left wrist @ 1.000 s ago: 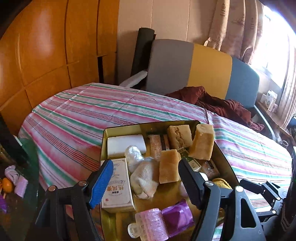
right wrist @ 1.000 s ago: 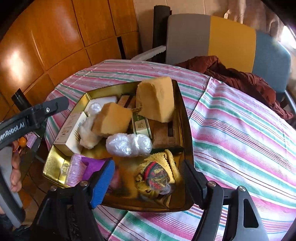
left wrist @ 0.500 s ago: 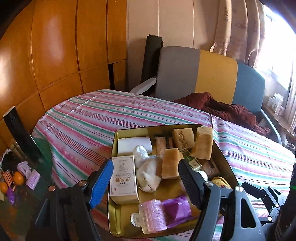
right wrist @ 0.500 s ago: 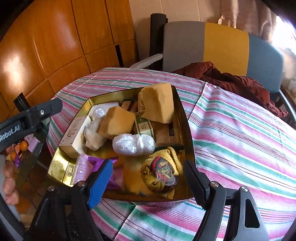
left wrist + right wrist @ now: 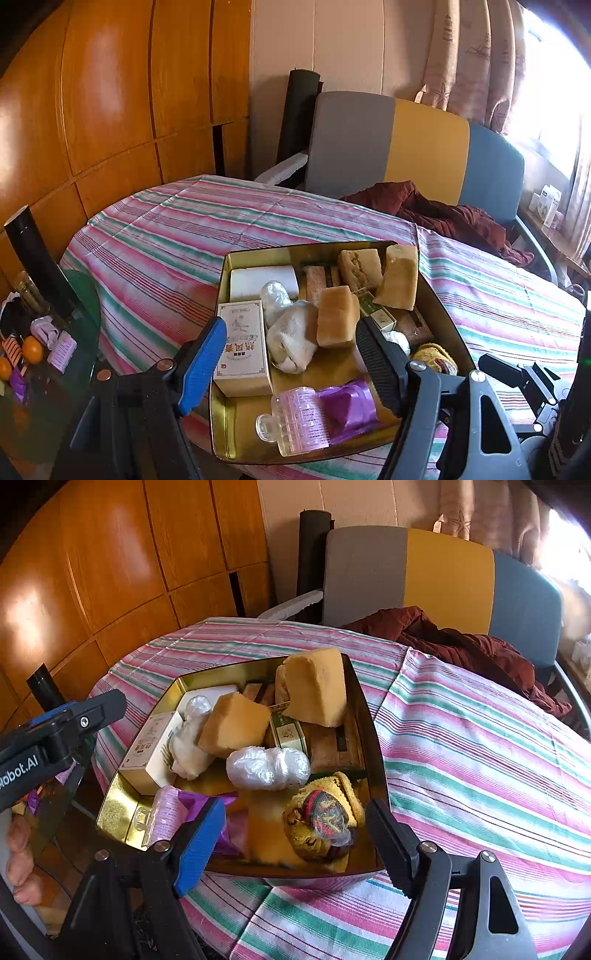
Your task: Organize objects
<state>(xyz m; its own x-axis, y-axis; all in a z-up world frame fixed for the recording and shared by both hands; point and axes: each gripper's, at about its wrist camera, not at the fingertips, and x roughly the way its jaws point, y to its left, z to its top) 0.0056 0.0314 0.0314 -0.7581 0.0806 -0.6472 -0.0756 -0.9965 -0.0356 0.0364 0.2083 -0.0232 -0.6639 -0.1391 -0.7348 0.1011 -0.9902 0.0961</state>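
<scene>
Left wrist view, gold tin [image 5: 225, 417] corner cut off, purple packet [image 5: 347, 406] half hidden

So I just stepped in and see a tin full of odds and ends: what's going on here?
A person holds a two-finger tool in each hand above a gold metal tin on the striped tablecloth. The left tool and the right tool are both open and empty. Yellow sponge blocks, a white printed box and a knitted yellow bundle lie untouched inside.

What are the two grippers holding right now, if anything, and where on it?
Nothing. The left gripper and right gripper both stand open above the near end of the gold tin, touching none of its contents.
</scene>
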